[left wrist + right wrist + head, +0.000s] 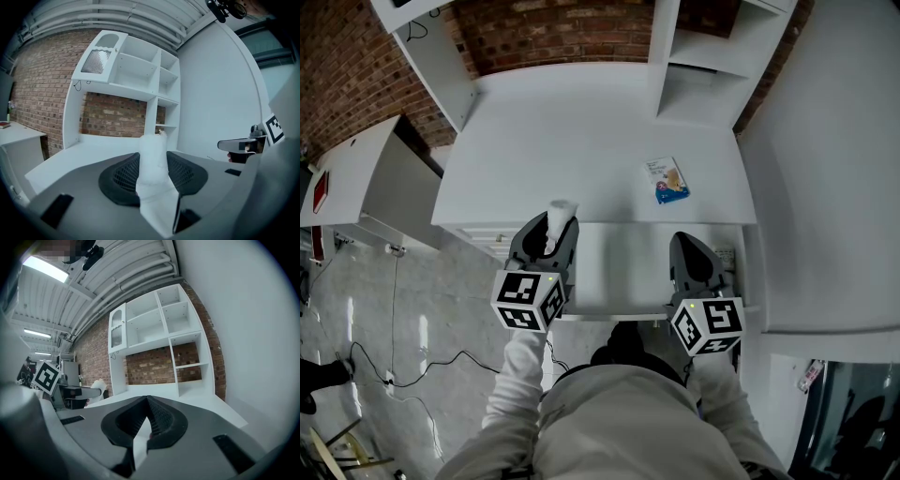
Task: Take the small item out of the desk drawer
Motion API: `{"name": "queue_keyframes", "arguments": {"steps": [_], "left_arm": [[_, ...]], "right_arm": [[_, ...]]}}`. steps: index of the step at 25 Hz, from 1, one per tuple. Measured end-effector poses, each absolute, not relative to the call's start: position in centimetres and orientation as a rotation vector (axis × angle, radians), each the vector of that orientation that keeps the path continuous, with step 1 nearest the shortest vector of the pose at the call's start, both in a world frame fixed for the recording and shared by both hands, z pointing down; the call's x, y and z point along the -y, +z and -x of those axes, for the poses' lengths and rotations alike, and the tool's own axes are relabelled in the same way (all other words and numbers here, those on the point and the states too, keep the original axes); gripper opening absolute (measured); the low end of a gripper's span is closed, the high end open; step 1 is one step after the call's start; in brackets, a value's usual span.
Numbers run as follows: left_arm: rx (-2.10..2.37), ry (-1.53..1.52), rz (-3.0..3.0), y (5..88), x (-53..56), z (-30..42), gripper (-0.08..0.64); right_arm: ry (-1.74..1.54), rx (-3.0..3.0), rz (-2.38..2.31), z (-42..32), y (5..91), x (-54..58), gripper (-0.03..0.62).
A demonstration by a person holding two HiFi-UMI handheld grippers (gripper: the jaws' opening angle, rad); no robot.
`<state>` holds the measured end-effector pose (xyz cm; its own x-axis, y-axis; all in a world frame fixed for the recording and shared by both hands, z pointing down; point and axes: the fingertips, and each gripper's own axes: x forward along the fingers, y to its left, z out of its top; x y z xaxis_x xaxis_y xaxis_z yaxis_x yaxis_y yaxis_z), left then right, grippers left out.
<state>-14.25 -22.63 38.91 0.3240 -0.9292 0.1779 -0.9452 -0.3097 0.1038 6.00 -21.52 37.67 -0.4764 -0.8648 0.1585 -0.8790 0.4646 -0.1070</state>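
My left gripper (pixel 553 230) is shut on a small white packet (pixel 561 210), which sticks up out of its tips above the left end of the open white drawer (pixel 619 272). In the left gripper view the packet (pixel 153 168) stands upright between the dark pads. My right gripper (pixel 688 249) hovers over the drawer's right end, jaws shut with nothing between them; in its own view the right gripper (pixel 147 401) has its tips meeting. The drawer's inside shows bare white.
A small blue-and-white packet (pixel 667 180) lies on the white desk top (pixel 572 131). A white shelf unit (pixel 703 56) stands at the back right against a brick wall. A low white cabinet (pixel 356 178) sits to the left, with cables (pixel 403 366) on the floor.
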Motion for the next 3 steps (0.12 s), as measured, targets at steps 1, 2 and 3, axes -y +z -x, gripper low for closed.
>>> {"name": "queue_keyframes", "arguments": {"steps": [1,2,3], "left_arm": [[1.72,0.128,-2.399,38.85,22.64,14.33,0.184],[1.72,0.131,-2.402,38.8,22.64,14.42,0.184],[1.721,0.135,-2.405,38.76,22.63,14.51,0.184]], "right_arm": [[0.267,2.619,-1.561,-5.95,37.68,21.51,0.028],[0.268,2.62,-1.561,-5.88,37.7,21.5,0.027],[0.27,2.622,-1.56,-5.81,37.73,21.48,0.026]]}}
